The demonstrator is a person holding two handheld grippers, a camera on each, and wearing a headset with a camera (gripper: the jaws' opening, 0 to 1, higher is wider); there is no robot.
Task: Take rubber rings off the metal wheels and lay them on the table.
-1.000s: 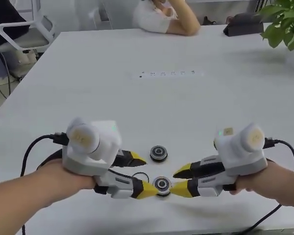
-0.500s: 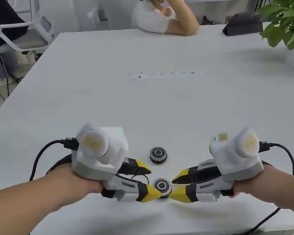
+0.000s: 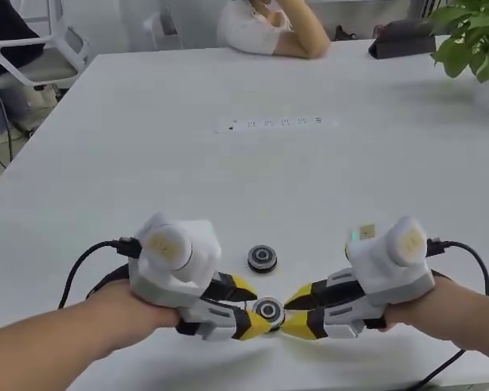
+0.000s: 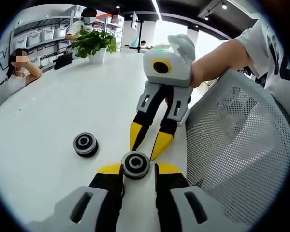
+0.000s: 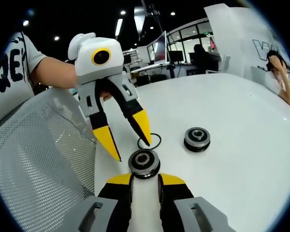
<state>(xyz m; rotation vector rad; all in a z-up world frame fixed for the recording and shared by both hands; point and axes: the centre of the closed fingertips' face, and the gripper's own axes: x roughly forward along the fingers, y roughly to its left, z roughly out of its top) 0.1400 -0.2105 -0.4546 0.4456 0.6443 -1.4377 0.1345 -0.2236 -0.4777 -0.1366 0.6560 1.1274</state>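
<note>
A small metal wheel [image 3: 268,309] with a black rubber ring around it lies near the table's front edge. My left gripper [image 3: 254,305] comes at it from the left and my right gripper [image 3: 290,309] from the right. Both stand open, their yellow tips close against the wheel's sides. In the left gripper view the wheel [image 4: 136,165] sits between my left gripper's [image 4: 137,170] tips. In the right gripper view the wheel [image 5: 144,163] lies just ahead of my right gripper [image 5: 145,180]. A second wheel [image 3: 262,258] lies just beyond. A loose black rubber ring [image 5: 149,141] lies flat on the table.
The white table [image 3: 253,179] stretches far ahead, with a strip of sockets [image 3: 269,123] at its middle. A person [image 3: 265,28] sits at the far edge, and a potted plant [image 3: 471,37] stands at the far right. A mesh chair [image 4: 232,145] is behind the front edge.
Both grippers have drawn closer together around the near wheel. The loose ring seen beside the left gripper's fingers one second ago is hidden in the head view.
</note>
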